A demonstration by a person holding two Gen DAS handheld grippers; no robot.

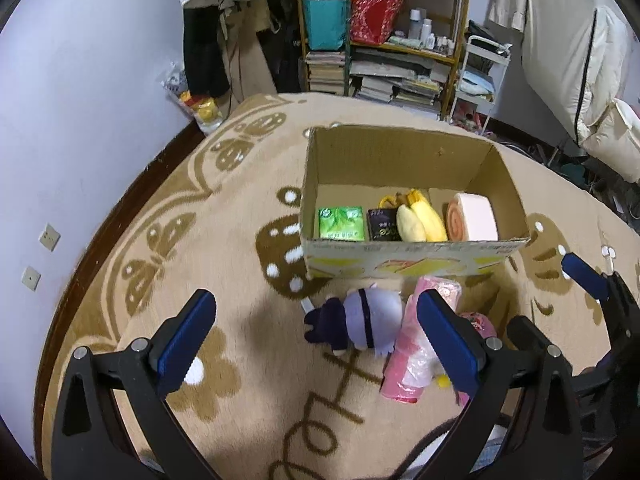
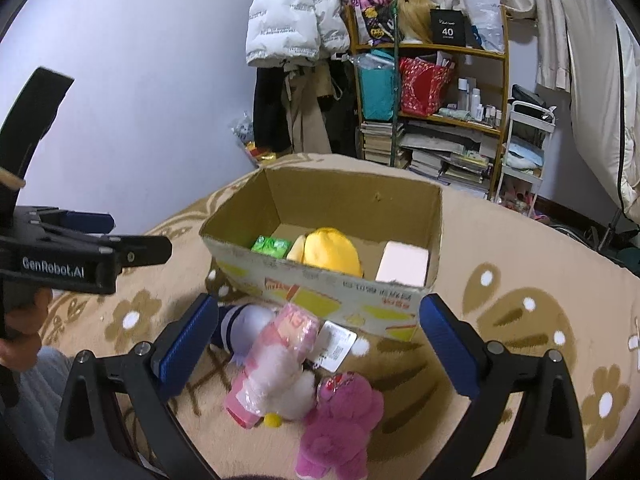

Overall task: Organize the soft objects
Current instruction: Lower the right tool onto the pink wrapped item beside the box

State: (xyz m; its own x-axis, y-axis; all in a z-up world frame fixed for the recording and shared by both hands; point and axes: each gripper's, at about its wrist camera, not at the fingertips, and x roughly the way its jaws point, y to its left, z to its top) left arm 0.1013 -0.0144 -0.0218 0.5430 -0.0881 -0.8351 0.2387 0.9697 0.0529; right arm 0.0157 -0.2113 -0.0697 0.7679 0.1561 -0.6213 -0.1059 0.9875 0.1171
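Note:
An open cardboard box (image 1: 400,136) (image 2: 320,188) stands on the rug. It holds a green tissue pack (image 1: 342,222) (image 2: 270,246), a black packet (image 1: 382,224), a yellow banana plush (image 1: 424,220) (image 2: 332,252) and a pink roll-cake plush (image 1: 474,216) (image 2: 404,266). In front of the box lie a lavender doll (image 1: 368,320) (image 2: 252,320), a pink wrapped pack (image 1: 408,344) (image 2: 276,356) and a pink bear (image 2: 340,428) (image 1: 478,322). My left gripper (image 1: 316,332) (image 2: 124,236) hangs open over the doll. My right gripper (image 2: 318,344) (image 1: 552,304) is open above the pack and bear. Neither touches anything.
A beige patterned rug (image 1: 200,240) covers the floor up to a lilac wall (image 1: 80,120). Behind the box stand a crowded shelf (image 1: 384,40) with stacked books, hanging coats (image 2: 292,28) and a white cart (image 1: 480,76). A white tag card (image 2: 336,344) lies by the box front.

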